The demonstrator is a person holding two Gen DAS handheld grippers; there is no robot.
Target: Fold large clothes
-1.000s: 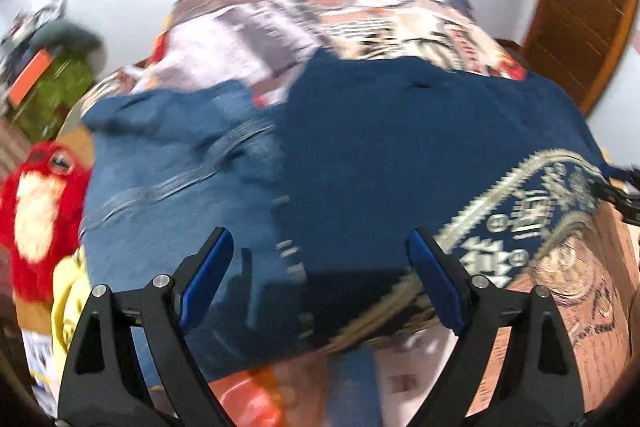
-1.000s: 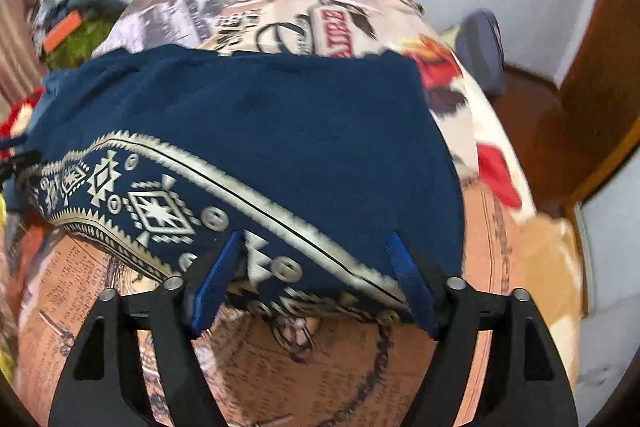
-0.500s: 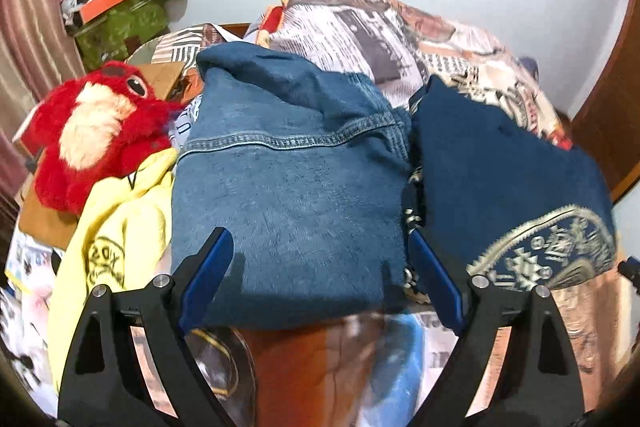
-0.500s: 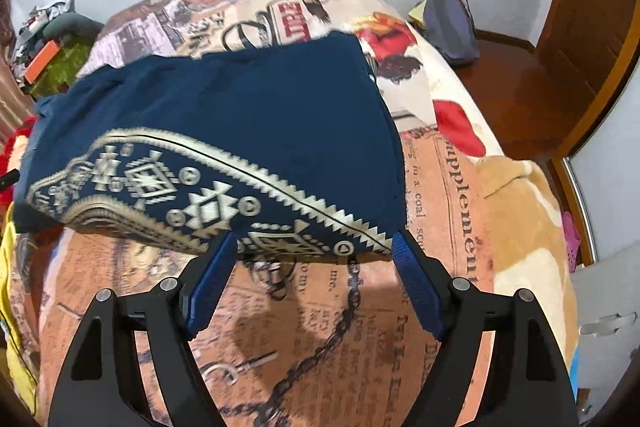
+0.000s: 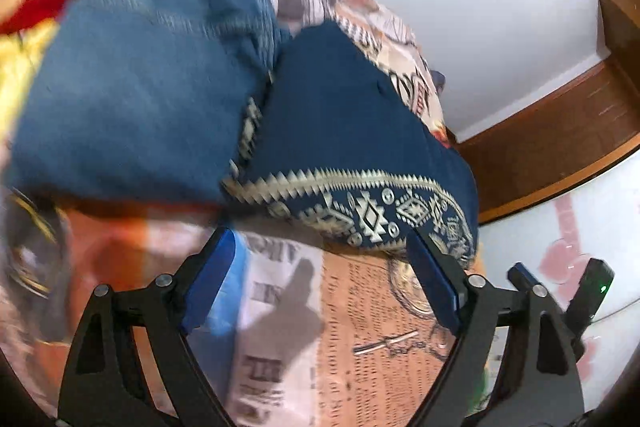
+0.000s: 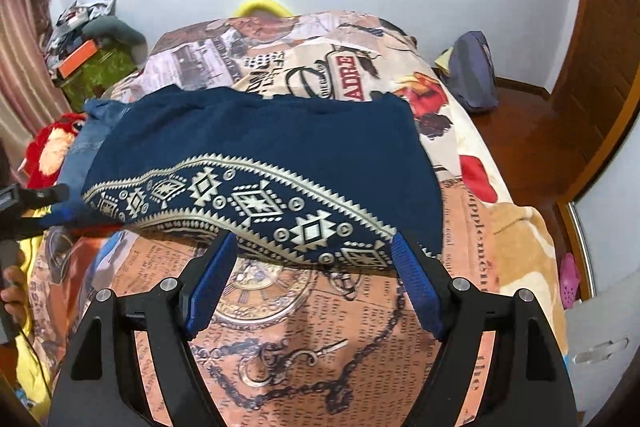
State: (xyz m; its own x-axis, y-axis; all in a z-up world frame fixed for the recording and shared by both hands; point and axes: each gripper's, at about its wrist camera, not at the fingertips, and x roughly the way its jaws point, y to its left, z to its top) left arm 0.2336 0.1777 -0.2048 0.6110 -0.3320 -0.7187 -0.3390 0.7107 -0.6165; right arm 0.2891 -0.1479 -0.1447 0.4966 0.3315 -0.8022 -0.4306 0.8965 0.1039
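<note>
The right gripper point(image 6: 310, 281), black-framed with blue pads, is hanging with its jaws spread wide and nothing between them, its fingertips just short of the near hem of the folded navy-blue garment point(image 6: 280, 147) with a cream geometric border. That garment is lying flat on the bedspread point(image 6: 360, 327) printed with newspaper text, a pocket watch and a chain, roughly in the middle of the bed; its body is plain dark blue and smooth, while a broad curving band of cream diamonds, circles and saw-tooth edging is running along the near edge, which is lifting slightly off the spread and casting a shadow beneath. The left gripper point(image 5: 320, 267), of the same black and blue build, is also standing well open and gripping nothing; its jaws have just been closing a little, with only bedspread showing between them. Its right fingertip is sitting close to the patterned hem of the navy garment point(image 5: 352, 131), though whether it is touching cannot be told. Beside the navy garment, on its left, a folded mid-blue denim piece point(image 5: 132, 99) is resting against it, blurred in the left view. Beyond that, a red plush toy point(image 6: 52, 147) and a yellow cloth point(image 5: 18, 59) are lying at the bed's left edge. A grey bag point(image 6: 474, 75) is sitting on the wooden floor to the right.
</note>
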